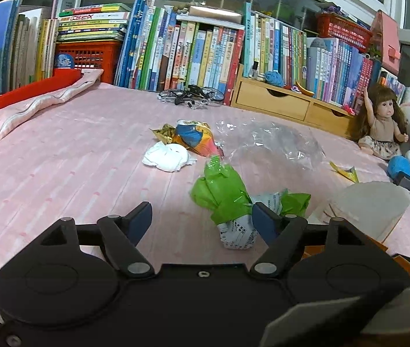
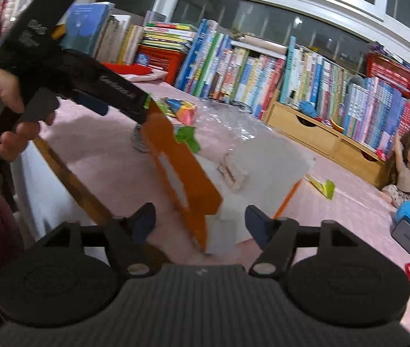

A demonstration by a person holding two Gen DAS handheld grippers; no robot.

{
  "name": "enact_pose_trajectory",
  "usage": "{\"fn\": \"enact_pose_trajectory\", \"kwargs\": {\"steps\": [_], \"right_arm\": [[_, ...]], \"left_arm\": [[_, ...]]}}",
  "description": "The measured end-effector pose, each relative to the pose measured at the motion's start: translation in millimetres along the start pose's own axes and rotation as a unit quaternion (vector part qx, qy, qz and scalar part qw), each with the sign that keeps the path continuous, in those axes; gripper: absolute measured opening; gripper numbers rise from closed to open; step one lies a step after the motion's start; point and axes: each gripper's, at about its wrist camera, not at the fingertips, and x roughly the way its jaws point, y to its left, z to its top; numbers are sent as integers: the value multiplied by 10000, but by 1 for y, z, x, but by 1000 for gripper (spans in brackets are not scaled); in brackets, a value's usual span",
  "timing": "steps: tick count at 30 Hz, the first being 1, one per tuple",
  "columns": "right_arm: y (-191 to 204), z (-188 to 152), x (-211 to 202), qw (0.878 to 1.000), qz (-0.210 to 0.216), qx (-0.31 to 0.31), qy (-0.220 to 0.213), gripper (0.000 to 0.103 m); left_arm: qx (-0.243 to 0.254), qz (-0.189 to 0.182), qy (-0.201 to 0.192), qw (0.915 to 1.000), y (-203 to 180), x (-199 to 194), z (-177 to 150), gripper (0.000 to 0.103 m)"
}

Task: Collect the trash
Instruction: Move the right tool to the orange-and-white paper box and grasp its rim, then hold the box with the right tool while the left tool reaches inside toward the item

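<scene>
Trash lies scattered mid-bed: a green wrapper (image 1: 222, 193) sits between the left gripper's (image 1: 202, 217) wide jaws, untouched, ready for pinching. Nearby, the right gripper (image 2: 200, 221) gapes empty over an orange paper bag (image 2: 181, 173), probably the collection bin.

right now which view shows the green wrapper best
The left wrist view: the green wrapper lies whole and sharp on the pink cover. The right wrist view shows only a blurred green scrap of it behind the orange box.
</scene>
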Motion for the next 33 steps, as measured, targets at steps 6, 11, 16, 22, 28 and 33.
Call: {"fn": "enact_pose_trajectory", "kwargs": {"steps": [6,11,16,22,28,33], "right_arm": [[-8,-2,-22,9995,34,202,-238,86],[-5,5,-8,9996,74,222,-136,55],[-1,4,-8,10000,86,13,-35,18],[-7,-7,-21,9993,-159,-317,94,18],[-9,-11,-23,9975,-407,-557,124,18],[-5,-17,-25,9971,-416,-630,106,19]], "left_arm": [[-230,-129,-162,9995,10,-13,6,74],[-189,-521,-85,9984,2,-19,10,72],[-61,-800,-118,9967,-8,-31,13,72],[292,-1269,-36,9915,-31,-39,21,71],[1075,-1391,163,9843,-74,-33,16,64],[1480,-1497,532,9761,-106,-13,12,63]]}}
